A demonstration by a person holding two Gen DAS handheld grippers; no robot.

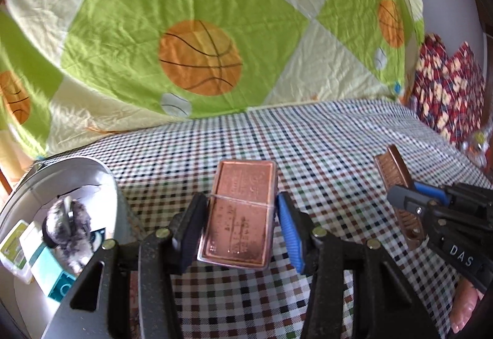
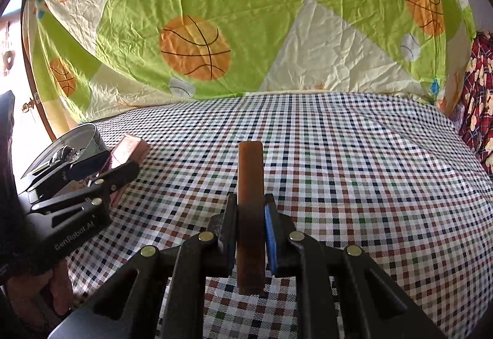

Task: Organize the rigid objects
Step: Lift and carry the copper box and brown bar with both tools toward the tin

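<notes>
My left gripper [image 1: 242,223] is shut on a flat copper-coloured box [image 1: 242,212] wrapped in clear plastic, held just above the checked cloth; it also shows in the right wrist view [image 2: 128,151]. My right gripper [image 2: 249,234] is shut on a brown brush [image 2: 250,200], seen edge-on from behind. In the left wrist view the same brush [image 1: 393,169] shows its bristles, held by the right gripper [image 1: 403,200] at the right.
A round white tin [image 1: 92,172] at the left holds small packets and a furry grey item [image 1: 69,225]; it also shows in the right wrist view [image 2: 83,135]. A checked cloth [image 2: 339,169] covers the surface. A basketball-print sheet [image 2: 246,15] hangs behind. Red patterned fabric [image 1: 446,89] lies at the right.
</notes>
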